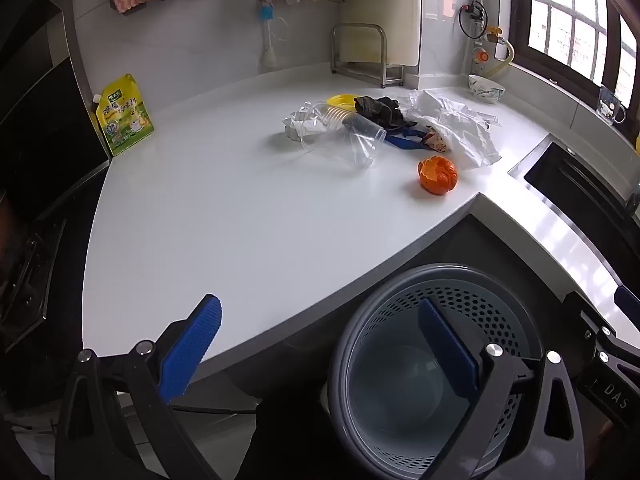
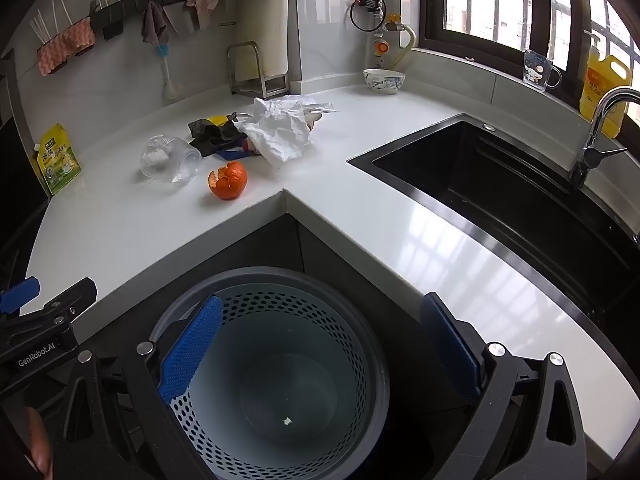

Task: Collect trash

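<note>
Both tilted down over the bin [image 2: 268, 364]; left gripper [image 1: 320, 352] and right gripper [image 2: 320, 352] wide, empty.

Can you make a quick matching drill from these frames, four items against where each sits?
Items:
1. orange peel
2. patterned bowl
3. seasoning pouch
4. perforated bin

Places:
A. leaning against the left wall
B. below the counter corner
C. under the window
D. near the counter's inner corner

Pairs: 1-D, 2-C, 3-A, 4-B
</note>
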The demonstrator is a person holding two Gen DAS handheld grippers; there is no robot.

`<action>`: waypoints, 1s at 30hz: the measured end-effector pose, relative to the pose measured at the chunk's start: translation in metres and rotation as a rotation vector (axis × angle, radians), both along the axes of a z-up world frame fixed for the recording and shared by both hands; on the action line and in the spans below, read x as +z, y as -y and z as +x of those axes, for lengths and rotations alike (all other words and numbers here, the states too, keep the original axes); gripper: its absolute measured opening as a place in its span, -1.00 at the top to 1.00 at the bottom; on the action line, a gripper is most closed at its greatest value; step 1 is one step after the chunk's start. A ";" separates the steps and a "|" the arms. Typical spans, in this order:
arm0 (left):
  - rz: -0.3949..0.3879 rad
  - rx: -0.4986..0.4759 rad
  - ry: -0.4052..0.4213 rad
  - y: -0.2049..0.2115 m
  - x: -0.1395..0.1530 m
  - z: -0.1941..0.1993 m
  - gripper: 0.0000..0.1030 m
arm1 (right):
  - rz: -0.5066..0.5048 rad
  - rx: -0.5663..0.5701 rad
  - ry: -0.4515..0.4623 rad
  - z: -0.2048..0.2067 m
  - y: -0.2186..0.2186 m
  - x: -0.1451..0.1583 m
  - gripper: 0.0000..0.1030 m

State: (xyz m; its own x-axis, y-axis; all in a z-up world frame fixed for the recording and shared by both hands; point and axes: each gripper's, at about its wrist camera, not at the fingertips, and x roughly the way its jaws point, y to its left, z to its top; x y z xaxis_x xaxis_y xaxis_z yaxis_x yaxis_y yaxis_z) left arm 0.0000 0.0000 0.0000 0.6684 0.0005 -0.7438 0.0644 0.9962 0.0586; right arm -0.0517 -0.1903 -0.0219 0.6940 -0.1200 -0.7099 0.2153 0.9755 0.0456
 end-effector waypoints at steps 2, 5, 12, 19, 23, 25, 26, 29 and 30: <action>0.000 0.000 -0.001 0.000 0.000 0.000 -0.88 | 0.000 0.002 0.001 0.000 0.000 0.000 -0.84; 0.001 -0.001 -0.003 0.000 0.000 0.000 -0.88 | 0.002 0.002 0.002 0.000 0.000 0.000 -0.84; 0.003 -0.005 0.005 0.000 0.001 -0.001 -0.88 | 0.000 -0.002 0.003 -0.002 0.001 0.000 -0.84; 0.005 -0.009 0.005 0.001 0.000 -0.002 -0.88 | -0.005 -0.001 0.003 -0.001 0.002 0.002 -0.84; 0.007 -0.006 0.005 0.002 0.001 -0.002 -0.88 | -0.006 -0.004 0.011 -0.003 0.002 0.002 -0.84; 0.006 -0.006 0.006 0.002 0.000 -0.002 -0.88 | -0.003 -0.004 0.015 -0.004 0.003 0.004 -0.84; 0.006 -0.006 0.007 0.002 0.000 -0.002 -0.88 | -0.002 -0.004 0.015 -0.004 0.003 0.004 -0.84; 0.006 -0.007 0.006 0.002 0.000 -0.002 -0.88 | -0.001 -0.003 0.015 -0.005 0.003 0.005 -0.84; 0.006 -0.006 0.007 0.002 0.000 -0.002 -0.88 | 0.001 -0.002 0.014 -0.005 0.003 0.005 -0.84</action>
State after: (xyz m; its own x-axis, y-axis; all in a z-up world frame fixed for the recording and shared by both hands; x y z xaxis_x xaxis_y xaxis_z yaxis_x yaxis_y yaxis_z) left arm -0.0023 -0.0019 0.0003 0.6734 0.0005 -0.7393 0.0705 0.9954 0.0649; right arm -0.0566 -0.1934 -0.0170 0.7039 -0.1208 -0.6999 0.2166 0.9750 0.0495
